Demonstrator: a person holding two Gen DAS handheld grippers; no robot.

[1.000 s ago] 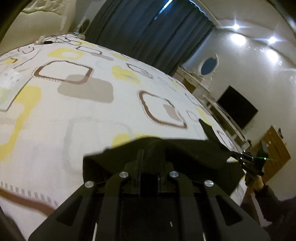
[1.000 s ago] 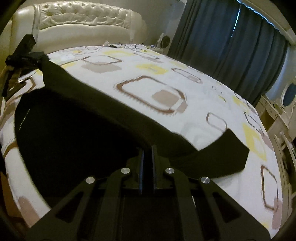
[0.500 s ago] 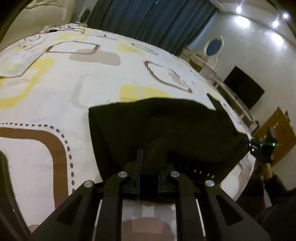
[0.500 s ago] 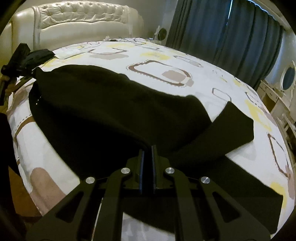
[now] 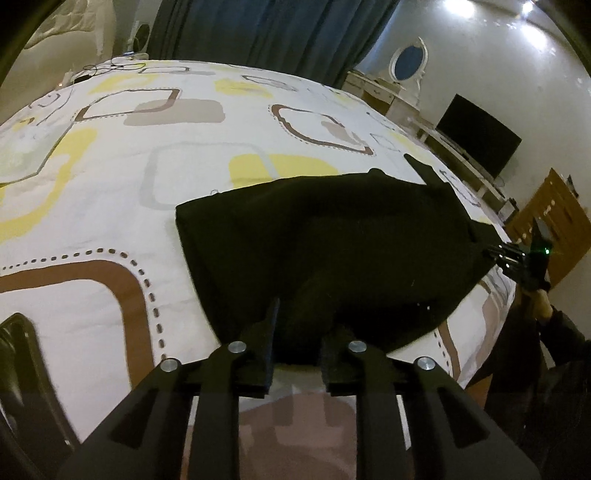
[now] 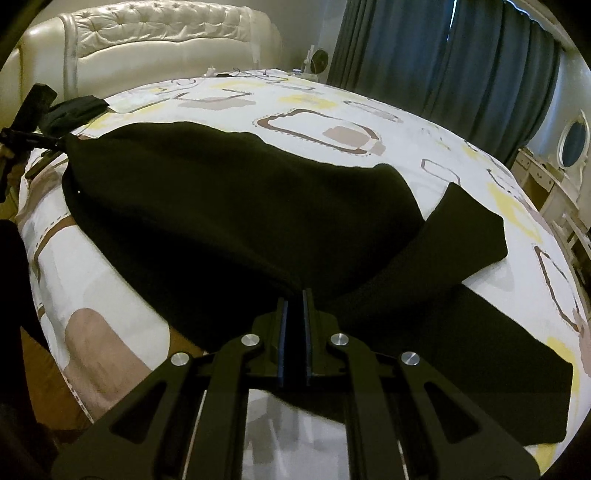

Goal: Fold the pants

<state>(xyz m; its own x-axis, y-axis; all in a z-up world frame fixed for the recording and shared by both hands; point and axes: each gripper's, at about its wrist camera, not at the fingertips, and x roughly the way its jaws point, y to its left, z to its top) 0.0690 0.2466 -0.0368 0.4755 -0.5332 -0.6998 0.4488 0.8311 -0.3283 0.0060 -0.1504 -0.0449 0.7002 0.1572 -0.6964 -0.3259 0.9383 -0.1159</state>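
On a wide bed (image 5: pixel 110 177), spread with a white cover printed in yellow, brown and grey rounded squares, a pair of black pants (image 6: pixel 236 218) is lying near the bed's near edge, mostly flat against the cover. Seen from the right wrist camera, the broad upper part of the pants is spreading toward the padded cream headboard (image 6: pixel 155 44), while two legs are lying out toward the right, one leg end (image 6: pixel 469 225) crossing over the other. Dark blue curtains (image 5: pixel 266 33) are hanging along the far wall, and a black television screen (image 5: pixel 476 133) is standing on a low unit beyond the bed's foot.

The left gripper (image 5: pixel 297 332) is sitting at one edge of the pants with its jaws spread apart; dark cloth is bunching up between and just ahead of the fingers (image 5: pixel 271 325), not pinched by them. The right gripper (image 6: pixel 294 299) is pressing its jaws nearly together on a thin fold of the black fabric at the opposite edge, the cloth gathering to a point at its tips. In the left wrist view, the right gripper is showing small at the far right, with a green light glowing on it.
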